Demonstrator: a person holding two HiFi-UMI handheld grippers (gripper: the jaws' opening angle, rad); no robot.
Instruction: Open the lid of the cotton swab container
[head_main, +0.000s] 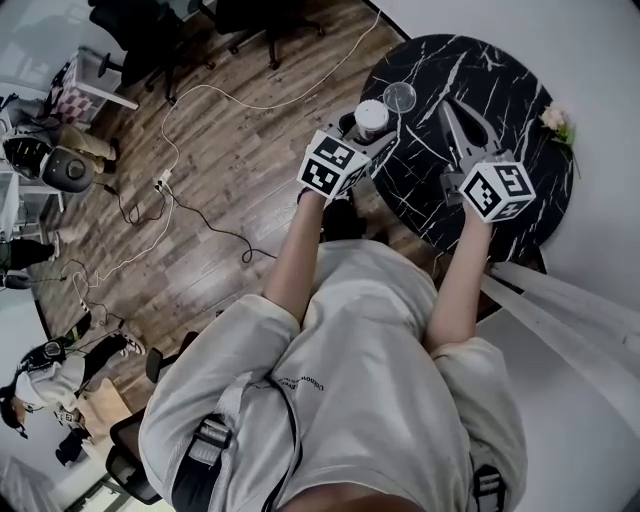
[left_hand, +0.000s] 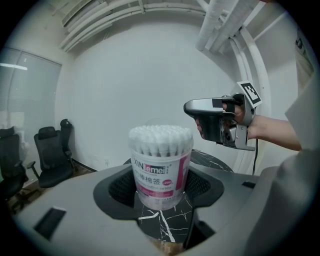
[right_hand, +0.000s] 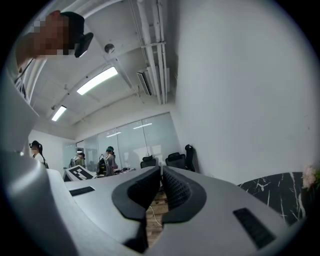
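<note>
The cotton swab container (left_hand: 160, 165) is a clear tub with a pink and white label, packed with white swab tips. It stands upright over the black marble table (head_main: 500, 80), and my left gripper (left_hand: 160, 192) is shut on its lower body. In the head view the container (head_main: 371, 115) sits at the table's left edge in the left gripper (head_main: 377, 138). A clear round lid (head_main: 399, 97) lies on the table just beyond it. My right gripper (head_main: 444, 110) hovers to the right over the table, jaws shut with nothing between them (right_hand: 161, 172). It also shows in the left gripper view (left_hand: 192, 107).
A small flower (head_main: 556, 120) lies at the table's right edge by the white wall. Left of the table is wooden floor with cables (head_main: 180, 200) and office chairs (head_main: 160, 30). People stand at the far left (head_main: 40, 380).
</note>
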